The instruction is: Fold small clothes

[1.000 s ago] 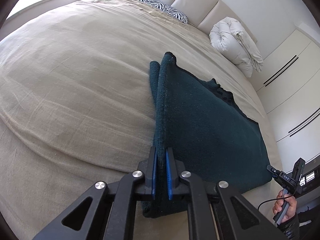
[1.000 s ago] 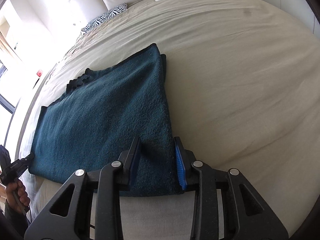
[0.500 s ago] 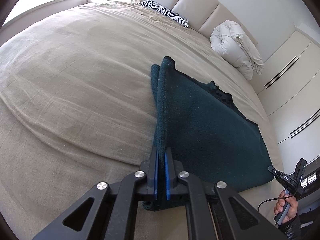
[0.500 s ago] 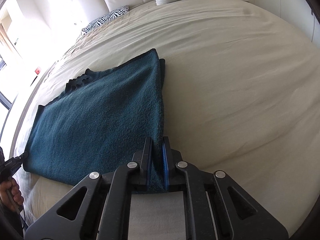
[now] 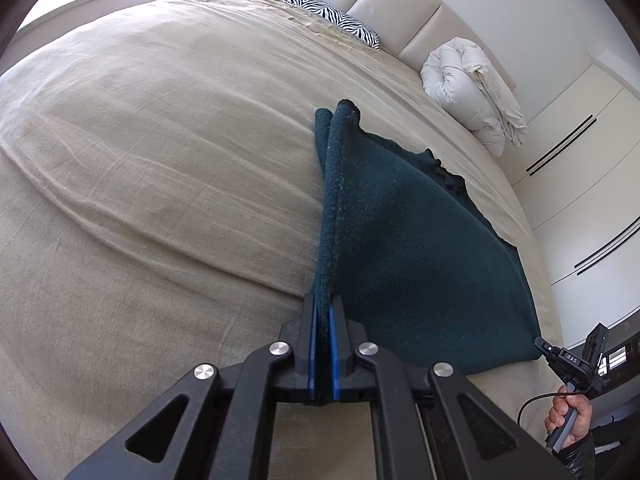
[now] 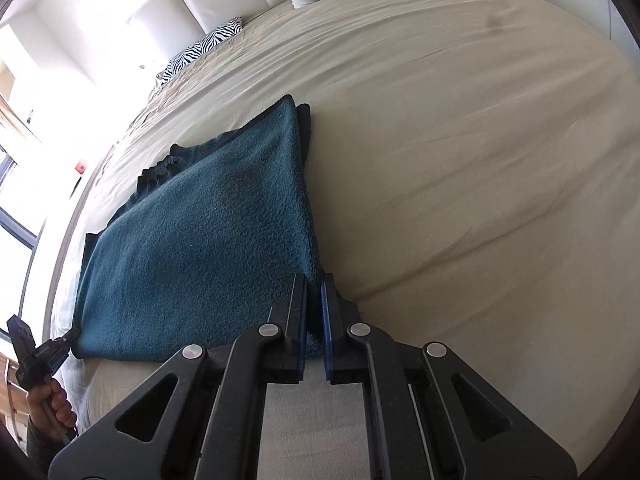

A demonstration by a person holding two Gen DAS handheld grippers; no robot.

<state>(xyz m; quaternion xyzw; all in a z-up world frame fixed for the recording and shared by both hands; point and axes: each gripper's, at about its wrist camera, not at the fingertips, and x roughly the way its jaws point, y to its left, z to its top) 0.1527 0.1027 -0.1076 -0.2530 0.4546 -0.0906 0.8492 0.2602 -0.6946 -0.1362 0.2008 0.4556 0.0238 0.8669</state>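
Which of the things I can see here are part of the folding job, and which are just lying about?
Part of the job:
teal cloth
left hand-held gripper, shut on its corner
right hand-held gripper, shut on another corner

Just lying about:
zebra pillow
white duvet
bed

Wide bed covered in creased beige linen sheet (image 5: 160,184). Lying on it: dark teal fleece garment (image 5: 412,264), zebra-striped pillow (image 5: 332,20) at the headboard end, bundled white duvet (image 5: 472,84) near it.
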